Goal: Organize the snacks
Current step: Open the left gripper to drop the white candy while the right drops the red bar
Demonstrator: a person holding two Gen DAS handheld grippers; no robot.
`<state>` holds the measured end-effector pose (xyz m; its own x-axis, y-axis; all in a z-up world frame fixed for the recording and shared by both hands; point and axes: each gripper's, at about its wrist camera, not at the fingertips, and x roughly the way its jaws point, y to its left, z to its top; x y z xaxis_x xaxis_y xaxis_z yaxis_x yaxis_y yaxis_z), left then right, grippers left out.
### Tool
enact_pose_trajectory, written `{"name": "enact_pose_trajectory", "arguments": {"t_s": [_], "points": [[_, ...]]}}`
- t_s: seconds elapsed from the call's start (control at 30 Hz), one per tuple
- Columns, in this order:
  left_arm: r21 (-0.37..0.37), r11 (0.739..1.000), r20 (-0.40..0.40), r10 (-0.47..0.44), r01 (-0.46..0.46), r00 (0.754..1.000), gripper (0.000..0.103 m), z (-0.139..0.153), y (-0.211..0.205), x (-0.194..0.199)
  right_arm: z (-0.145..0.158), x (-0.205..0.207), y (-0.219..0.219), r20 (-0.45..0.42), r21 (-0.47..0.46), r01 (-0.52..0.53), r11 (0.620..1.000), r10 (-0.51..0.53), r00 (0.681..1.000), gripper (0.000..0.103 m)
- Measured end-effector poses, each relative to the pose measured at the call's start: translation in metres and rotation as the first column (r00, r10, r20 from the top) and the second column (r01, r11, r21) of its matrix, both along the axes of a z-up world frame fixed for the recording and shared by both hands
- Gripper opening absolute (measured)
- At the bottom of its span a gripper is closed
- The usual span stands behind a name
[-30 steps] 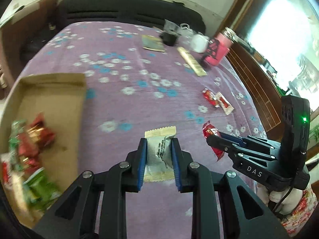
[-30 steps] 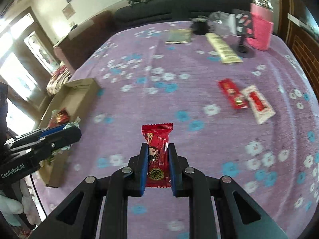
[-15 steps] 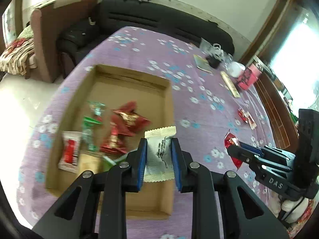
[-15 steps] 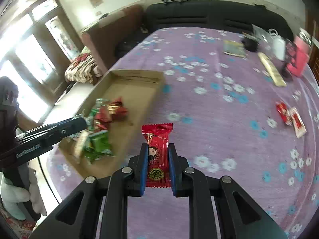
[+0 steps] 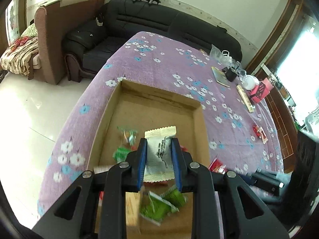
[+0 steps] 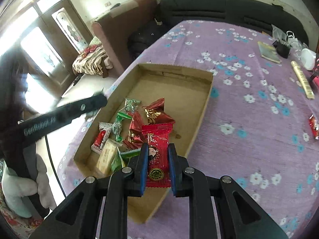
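My left gripper (image 5: 159,155) is shut on a white and silver snack packet (image 5: 159,153) and holds it above the cardboard box (image 5: 197,127). My right gripper (image 6: 158,159) is shut on a red snack packet (image 6: 158,151) and holds it over the near right part of the same box (image 6: 205,101). Several red, green and white snacks (image 6: 139,119) lie in the box's near half. The left gripper shows as a dark bar (image 6: 65,115) at the left of the right wrist view. The right gripper's fingers (image 5: 259,179) show low right in the left wrist view.
The box sits on a purple flowered cloth (image 6: 249,99). Two loose red snacks (image 5: 259,132) lie on the cloth to the right. A booklet (image 6: 269,54), a long gold bar (image 6: 302,81), a black cup and a pink stand crowd the far right. A dark sofa (image 5: 139,25) stands behind.
Both grippers have moved left from the open cloth to over the box, each still holding its packet. The box now fills the middle of both views.
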<state>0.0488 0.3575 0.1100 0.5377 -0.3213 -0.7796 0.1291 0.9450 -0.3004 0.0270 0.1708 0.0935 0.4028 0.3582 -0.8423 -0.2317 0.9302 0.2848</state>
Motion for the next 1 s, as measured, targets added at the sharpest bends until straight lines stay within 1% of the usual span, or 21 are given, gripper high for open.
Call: {"name": "enact_pose_trajectory", "arguments": {"t_s": [0.07, 0.17, 0.3, 0.43, 0.5, 0.53, 0.7, 0.73, 0.87, 0.9, 0.97, 1.0], "points": [[-0.001, 1.000, -0.015, -0.006, 0.006, 1.000, 0.026, -0.008, 0.000, 0.019, -0.010, 0.008, 0.009, -0.019, -0.022, 0.009, 1.000, -0.010, 1.000, 0.017], [0.011, 1.000, -0.036, -0.007, 0.007, 0.999, 0.026, -0.021, 0.000, 0.038, -0.024, 0.017, 0.018, -0.037, -0.054, 0.013, 0.998, -0.015, 0.999, 0.017], [0.024, 1.000, -0.083, -0.001, 0.003, 0.997, 0.026, -0.044, 0.003, 0.062, -0.038, 0.026, 0.024, -0.056, -0.084, 0.016, 0.996, -0.021, 0.998, 0.017], [0.029, 1.000, -0.103, -0.001, 0.004, 0.995, 0.026, -0.053, 0.004, 0.072, -0.048, 0.031, 0.025, -0.073, -0.094, 0.030, 0.995, -0.037, 0.997, 0.017], [0.026, 1.000, -0.101, -0.002, 0.005, 0.995, 0.028, -0.053, 0.004, 0.075, -0.048, 0.033, 0.025, -0.072, -0.096, 0.033, 0.995, -0.040, 0.997, 0.020], [0.026, 1.000, -0.102, -0.006, 0.009, 0.995, 0.029, -0.053, 0.004, 0.075, -0.048, 0.034, 0.025, -0.071, -0.097, 0.036, 0.995, -0.043, 0.997, 0.020], [0.051, 0.999, -0.097, -0.012, 0.017, 0.995, 0.043, -0.050, 0.000, 0.072, -0.042, 0.035, 0.027, -0.048, -0.098, 0.022, 0.995, -0.027, 0.998, 0.021], [0.060, 0.998, -0.095, -0.008, 0.013, 0.995, 0.045, -0.049, 0.000, 0.071, -0.040, 0.034, 0.028, -0.045, -0.097, 0.021, 0.995, -0.025, 0.999, 0.021], [0.109, 0.994, -0.068, 0.011, -0.003, 0.998, 0.052, -0.035, -0.003, 0.062, -0.030, 0.028, 0.026, -0.020, -0.076, 0.022, 0.997, -0.024, 1.000, 0.022], [0.133, 0.991, -0.051, 0.020, -0.014, 0.998, 0.055, -0.029, -0.003, 0.058, -0.027, 0.026, 0.025, -0.014, -0.073, 0.024, 0.997, -0.025, 1.000, 0.022], [0.172, 0.985, -0.024, 0.040, -0.035, 0.999, 0.066, -0.018, -0.005, 0.050, -0.019, 0.021, 0.022, 0.004, -0.063, 0.030, 0.998, -0.030, 1.000, 0.025], [0.186, 0.981, -0.008, 0.048, -0.046, 0.999, 0.070, -0.012, -0.006, 0.045, -0.015, 0.018, 0.020, 0.013, -0.059, 0.037, 0.998, -0.036, 0.999, 0.027]]}}
